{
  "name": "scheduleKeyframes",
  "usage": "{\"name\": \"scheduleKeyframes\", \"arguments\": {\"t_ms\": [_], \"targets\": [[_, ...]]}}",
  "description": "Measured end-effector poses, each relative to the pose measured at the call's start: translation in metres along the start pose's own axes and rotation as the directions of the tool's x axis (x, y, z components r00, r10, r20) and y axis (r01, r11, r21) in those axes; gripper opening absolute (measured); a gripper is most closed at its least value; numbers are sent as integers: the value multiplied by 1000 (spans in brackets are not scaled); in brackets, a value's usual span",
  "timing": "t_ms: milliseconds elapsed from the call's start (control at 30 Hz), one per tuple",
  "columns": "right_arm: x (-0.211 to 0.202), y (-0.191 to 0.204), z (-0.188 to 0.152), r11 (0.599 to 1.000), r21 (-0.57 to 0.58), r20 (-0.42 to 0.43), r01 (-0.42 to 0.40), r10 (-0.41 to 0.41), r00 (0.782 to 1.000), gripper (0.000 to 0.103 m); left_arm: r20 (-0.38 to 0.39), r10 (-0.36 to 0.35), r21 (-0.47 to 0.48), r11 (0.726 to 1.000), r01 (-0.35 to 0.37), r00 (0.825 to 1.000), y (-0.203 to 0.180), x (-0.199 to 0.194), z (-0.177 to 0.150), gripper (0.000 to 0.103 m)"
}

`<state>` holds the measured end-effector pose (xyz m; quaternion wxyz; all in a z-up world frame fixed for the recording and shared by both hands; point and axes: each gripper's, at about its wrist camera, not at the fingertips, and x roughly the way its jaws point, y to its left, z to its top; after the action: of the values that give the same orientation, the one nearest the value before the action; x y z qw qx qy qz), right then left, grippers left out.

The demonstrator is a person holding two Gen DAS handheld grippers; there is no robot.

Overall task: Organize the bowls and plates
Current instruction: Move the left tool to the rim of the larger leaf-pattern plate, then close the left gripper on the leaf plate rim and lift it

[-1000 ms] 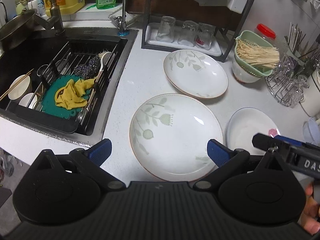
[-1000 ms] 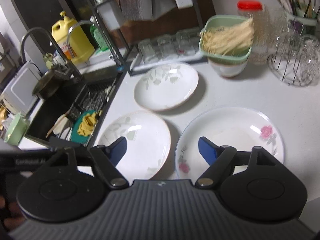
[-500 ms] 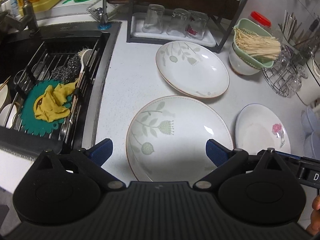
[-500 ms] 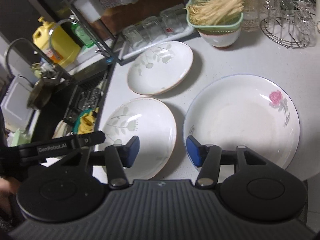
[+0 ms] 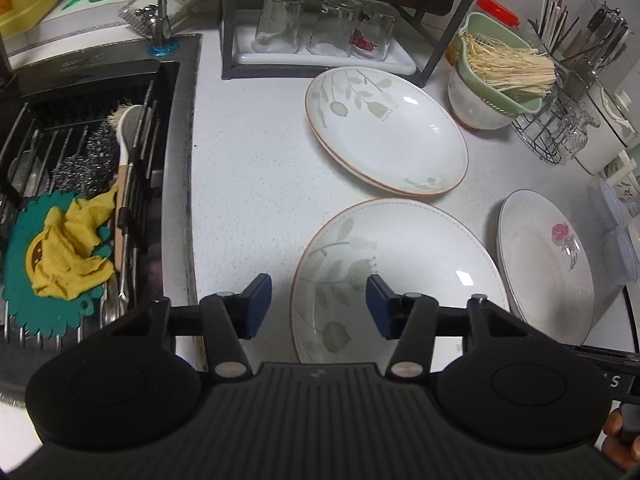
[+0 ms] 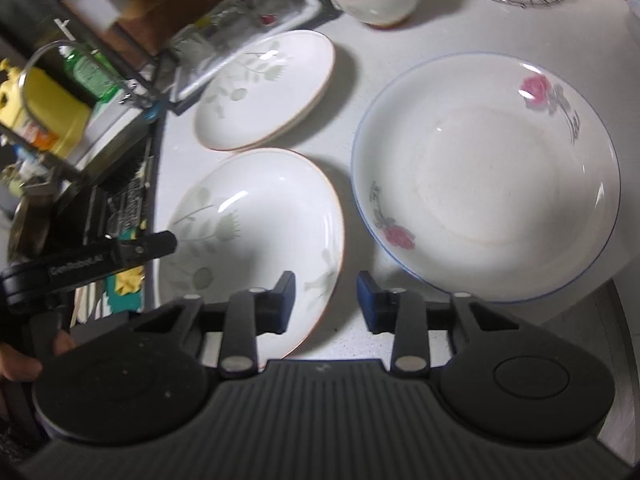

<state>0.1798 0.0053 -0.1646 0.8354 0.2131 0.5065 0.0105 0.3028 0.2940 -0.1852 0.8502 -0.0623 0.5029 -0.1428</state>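
Three white plates lie on the speckled counter. A near leaf-pattern plate [image 5: 400,276] [image 6: 256,240] has its left rim between the fingers of my left gripper [image 5: 318,306], which is partly open and empty. A far leaf-pattern plate [image 5: 386,130] [image 6: 266,88] looks like two stacked. A rose-pattern plate [image 5: 544,264] [image 6: 484,176] lies at the right. My right gripper [image 6: 326,302] is partly open and empty, over the gap between the near leaf plate and the rose plate. The left gripper's body [image 6: 92,260] shows in the right wrist view.
A sink [image 5: 80,184] with a rack, yellow cloth [image 5: 68,252] and scrubbers lies left. A black rack with upturned glasses [image 5: 320,24] stands behind. A green colander of noodles [image 5: 504,64] on a white bowl, a wire glass holder [image 5: 560,128] and containers stand at the right.
Both grippers have narrowed their jaws. The left one moved forward and right over the near leaf plate's left rim. The right one moved closer and lower toward the plates.
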Motion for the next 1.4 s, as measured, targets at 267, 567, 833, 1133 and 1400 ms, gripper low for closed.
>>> {"name": "scheduleKeyframes", "arguments": {"t_ms": [267, 567, 833, 1133, 1400], "targets": [[15, -1, -10, 999, 33, 51, 38, -40, 998, 18, -9, -111, 16, 994, 111, 994, 14, 23, -4, 38], [16, -2, -8, 1000, 17, 56, -9, 8, 998, 15, -32, -141, 0, 990, 141, 990, 18, 25, -6, 37], [-1, 1, 1, 999, -5, 2, -53, 53, 999, 15, 14, -163, -79, 983, 163, 987, 21, -2, -4, 37], [-35, 1, 18, 993, -73, 15, -96, 97, 995, 15, 53, -178, -150, 971, 184, 983, 7, -36, -2, 37], [-70, -14, 38, 982, -116, 81, -151, 161, 984, 15, 77, -162, -147, 974, 172, 984, -28, -59, 6, 37]]}}
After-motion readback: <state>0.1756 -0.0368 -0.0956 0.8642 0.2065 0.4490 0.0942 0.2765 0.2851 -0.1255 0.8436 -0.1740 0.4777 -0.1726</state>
